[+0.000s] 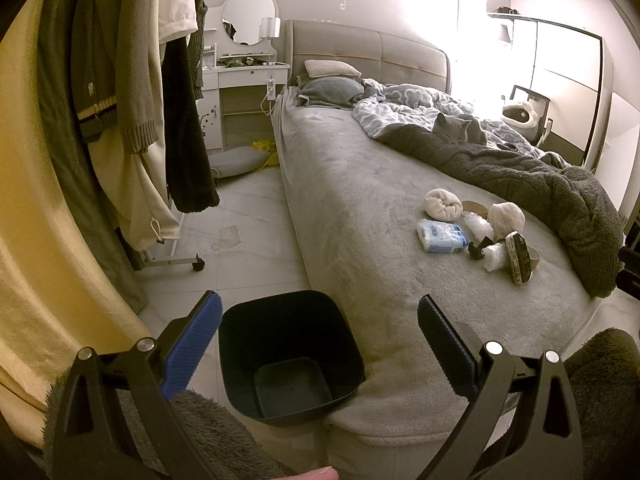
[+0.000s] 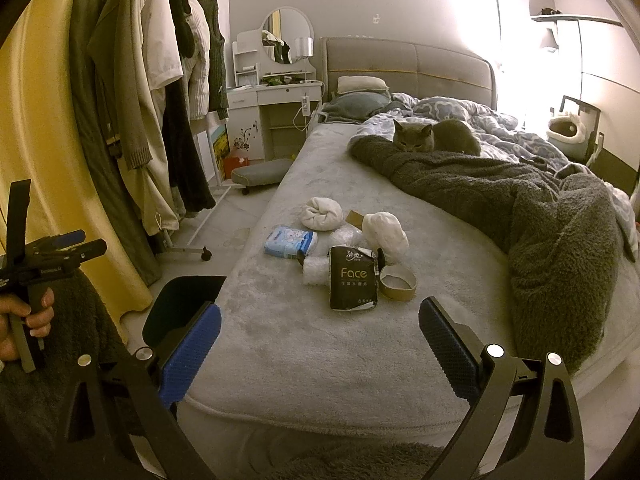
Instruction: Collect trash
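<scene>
Bed [image 2: 320,340]: grey plush cover, trash heaped mid-mattress; a cat [image 2: 436,136] lies well beyond it.
Bin [image 1: 288,356]: dark, empty, on the floor tight against the bed's corner.
Trash pile [image 2: 352,252]: black "Face" tissue pack [image 2: 354,280], blue packet [image 2: 290,242], tape ring [image 2: 398,280], white wads, all touching.
Left gripper [image 1: 320,320]: fingers spread, holding nothing, above the bin.
Right gripper [image 2: 320,328]: fingers spread, empty, short of the pile.
Risk: soft wrappers may slip; crowded pieces may drag along and fall beside the bin.
</scene>
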